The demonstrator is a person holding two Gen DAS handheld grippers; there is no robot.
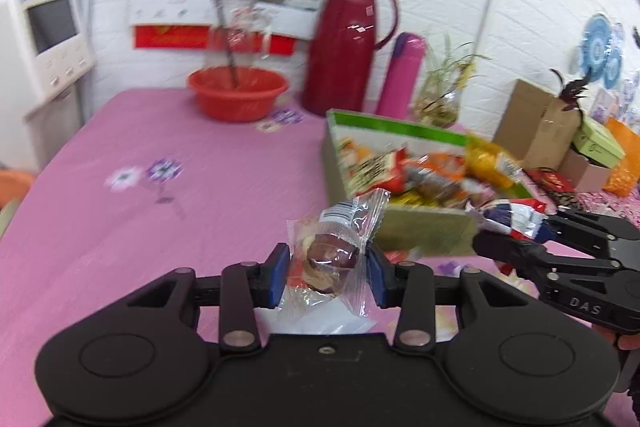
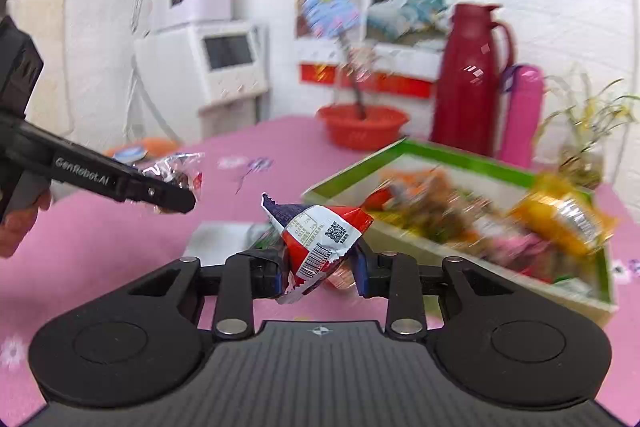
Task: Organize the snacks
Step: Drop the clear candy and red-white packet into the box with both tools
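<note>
left gripper [image 1: 328, 269] level, clamped on clear-wrapped snack [image 1: 334, 251] — right gripper [image 2: 320, 273] likewise (red-white-blue packet [image 2: 320, 239]) beside box [image 2: 472, 153]

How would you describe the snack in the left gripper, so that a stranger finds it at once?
On the pink table, beside the green-rimmed box, the left gripper holds a snack. Its wrapper is clear, showing a dark brown lump; the right gripper holds a red-white-blue packet.

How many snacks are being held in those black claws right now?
2. A clear-wrapped brown snack sits in the left gripper; a red, white and blue packet sits in the right gripper.
</note>
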